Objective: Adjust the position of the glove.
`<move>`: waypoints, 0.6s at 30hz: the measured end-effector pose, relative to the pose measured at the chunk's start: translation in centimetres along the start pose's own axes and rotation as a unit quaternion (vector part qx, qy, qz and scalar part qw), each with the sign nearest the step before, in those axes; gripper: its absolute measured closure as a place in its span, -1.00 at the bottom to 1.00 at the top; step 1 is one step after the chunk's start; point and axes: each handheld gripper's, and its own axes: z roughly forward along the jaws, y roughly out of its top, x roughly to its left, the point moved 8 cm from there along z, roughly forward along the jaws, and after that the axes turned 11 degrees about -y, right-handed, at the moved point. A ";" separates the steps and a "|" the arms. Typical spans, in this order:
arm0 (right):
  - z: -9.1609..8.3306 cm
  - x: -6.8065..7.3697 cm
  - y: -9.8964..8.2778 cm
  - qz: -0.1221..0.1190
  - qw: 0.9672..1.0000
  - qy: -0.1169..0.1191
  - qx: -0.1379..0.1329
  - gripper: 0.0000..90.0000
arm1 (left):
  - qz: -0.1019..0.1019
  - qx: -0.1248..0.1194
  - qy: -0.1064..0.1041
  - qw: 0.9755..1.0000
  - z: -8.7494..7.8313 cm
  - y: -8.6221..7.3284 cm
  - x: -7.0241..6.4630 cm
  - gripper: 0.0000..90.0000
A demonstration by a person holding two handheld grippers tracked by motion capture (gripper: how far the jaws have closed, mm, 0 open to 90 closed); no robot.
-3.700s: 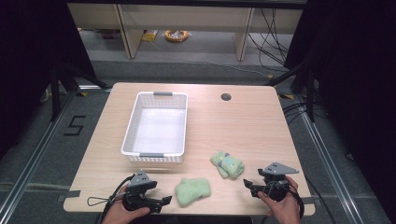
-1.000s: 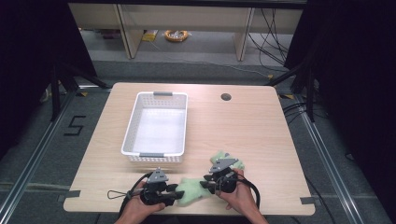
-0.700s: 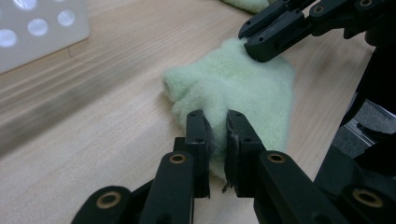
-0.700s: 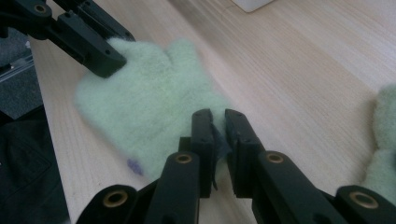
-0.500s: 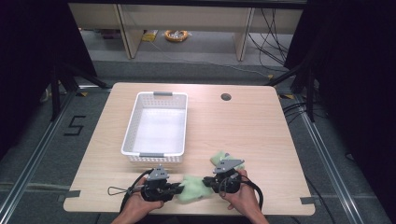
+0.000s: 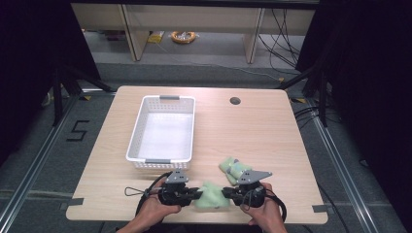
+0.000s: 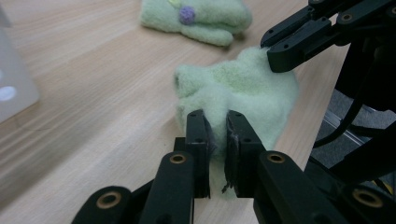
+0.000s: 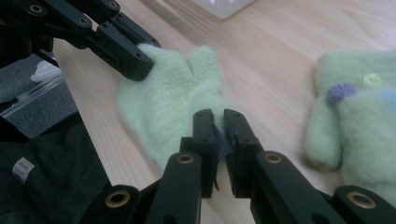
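At the bottom centre of the high view, a fluffy pale green mitten [image 6: 212, 195] lies on the light wooden table [image 6: 272, 136], caught between the two tools. The left gripper [image 6: 194, 193] comes at it from the left side of the frame and the right gripper [image 6: 228, 192] from the right. In the left gripper view, the jaws of that gripper are pinched together on a fold of the mitten's fleece at the lower middle of the frame, while the other gripper's black jaws bite the far edge at the upper right. In the right gripper view, the right gripper is likewise clamped on the near edge of the mitten, low in the centre. Both sets of jaws have just been closing, with the fleece between them.

A second pale green mitten with a purple knitted dot [image 6: 233, 167] lies just above and right of the held one; whether the two touch is hard to tell. A white slatted plastic basket [image 6: 163, 161] sits left of centre, well apart from the mittens.
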 end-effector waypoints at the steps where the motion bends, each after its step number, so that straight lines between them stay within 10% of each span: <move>1: 0.0 -0.1 -0.2 0.005 1.000 -0.003 0.004 0.86 | 0.004 0.005 -0.002 1.000 0.2 -0.1 0.1 0.78; 18: 1.3 -0.5 -1.6 0.000 0.999 -0.012 0.031 0.82 | -0.004 0.015 0.009 1.000 0.9 -1.1 0.9 0.71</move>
